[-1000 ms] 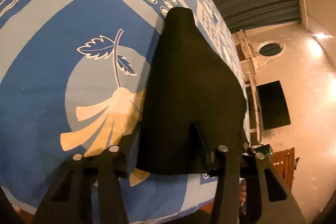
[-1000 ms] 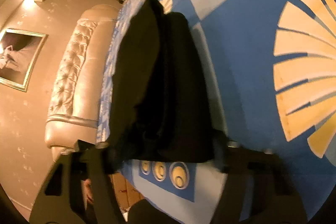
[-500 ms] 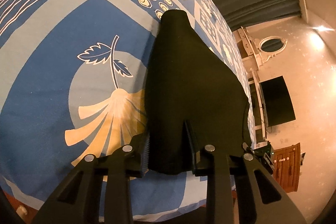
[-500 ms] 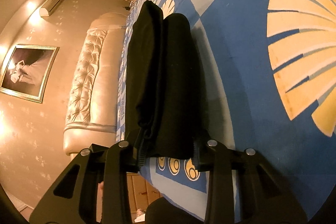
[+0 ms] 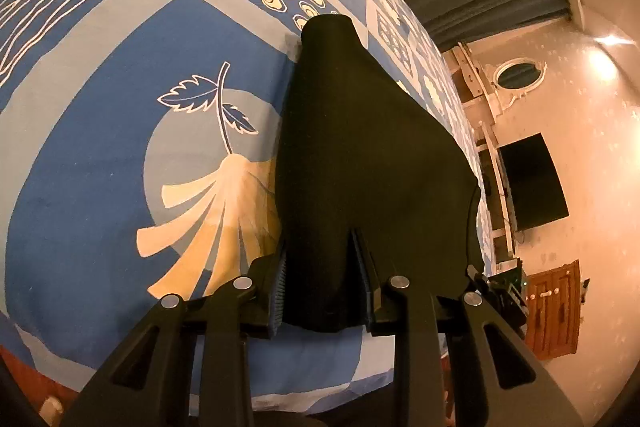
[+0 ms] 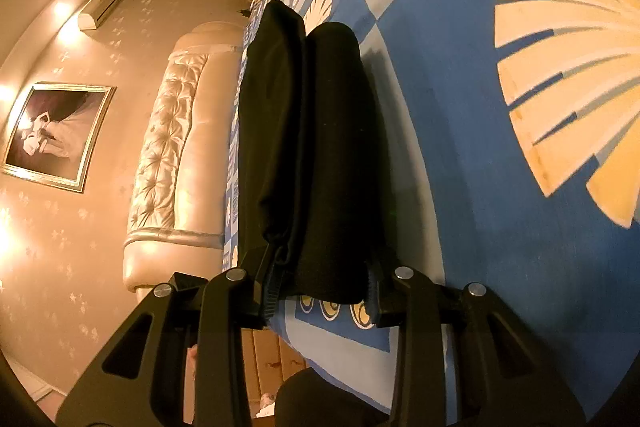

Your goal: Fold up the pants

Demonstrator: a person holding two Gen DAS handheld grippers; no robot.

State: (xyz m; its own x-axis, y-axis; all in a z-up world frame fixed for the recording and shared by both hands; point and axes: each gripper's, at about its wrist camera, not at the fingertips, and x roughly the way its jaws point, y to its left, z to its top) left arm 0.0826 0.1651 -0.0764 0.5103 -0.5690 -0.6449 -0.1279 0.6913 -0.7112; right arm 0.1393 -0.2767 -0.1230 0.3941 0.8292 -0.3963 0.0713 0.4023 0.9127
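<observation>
Now both grippers are clamped on the black pants [image 5: 360, 163], which lie on the bed over a blue bedspread [image 5: 100, 131] printed with cream leaves and fans

From the left wrist view, the left gripper [image 5: 323, 291] has a fold of the dark cloth squeezed between its ribbed pads, jaws drawn in to a narrow gap after just closing on it. From there the pants run away toward 12 o'clock, narrowing to a rounded end near the small squares of the bedspread pattern. A leaf print [image 5: 208, 203] sits at 9 o'clock of the cloth. At 3 o'clock, past the bed's edge, a dark screen [image 5: 532, 183] hangs on the wall, with an oval mirror [image 5: 518, 75] above it

Seen from the right wrist, the right gripper [image 6: 320, 287] likewise pinches a bunched edge, its jaws having just narrowed onto the fabric. Two thick rolls of cloth lie side by side here, stretching toward 12 o'clock. A padded headboard [image 6: 176, 155] stands at 9 o'clock, and a framed picture [image 6: 56, 135] hangs further left on the wall. A big fan print [image 6: 572, 67] fills the 2 o'clock side
</observation>
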